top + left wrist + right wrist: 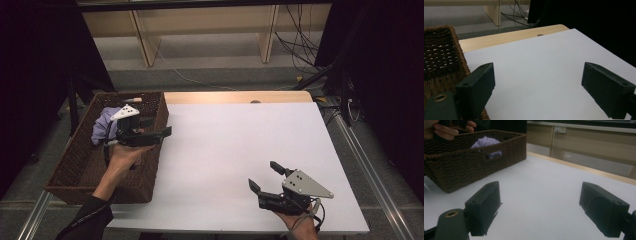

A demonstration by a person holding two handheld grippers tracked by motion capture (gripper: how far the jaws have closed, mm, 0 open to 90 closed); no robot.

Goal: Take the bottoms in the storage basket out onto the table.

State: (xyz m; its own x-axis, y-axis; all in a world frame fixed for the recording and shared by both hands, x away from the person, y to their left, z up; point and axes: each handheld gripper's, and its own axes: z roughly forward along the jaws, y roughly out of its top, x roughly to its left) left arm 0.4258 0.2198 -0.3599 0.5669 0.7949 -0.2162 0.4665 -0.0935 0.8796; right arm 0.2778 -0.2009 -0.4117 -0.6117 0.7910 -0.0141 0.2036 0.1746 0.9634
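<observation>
Nearest the high camera, your right gripper [264, 176] rests at the near right part of the white table [240, 145], held by your right hand [300, 227] at the bottom edge. Its two black jaws stand spread, pointing toward the table's left side, with nothing between them. Your left gripper [167, 132] sits over the right wall of the brown wicker basket [75, 165], which stands at the table's left edge. Your left hand [122, 155] grips its body from below. A crumpled lavender cloth [104, 126] lies inside the basket, toward its far end, just behind the left gripper's body and apart from its jaws.

Left gripper view: your two jaws rise from the bottom corners, spread wide, with bare white table [536, 75] between them. Neither pad touches anything. The wicker basket [441, 55] fills the left margin, its rim running just beside the left-hand jaw. Beyond the white surface a strip of pale wood [509, 37] marks the table's far edge.

Right gripper view: your two jaws stand well apart over the white table [541, 195], gripping nothing. The wicker basket [469, 162] stands ahead at upper left, well apart from the jaws. The lavender cloth [485, 143] shows above the basket rim and through the handle slot in its end wall. Fingers [441, 131] of your left hand appear at the top left corner, above the basket.
</observation>
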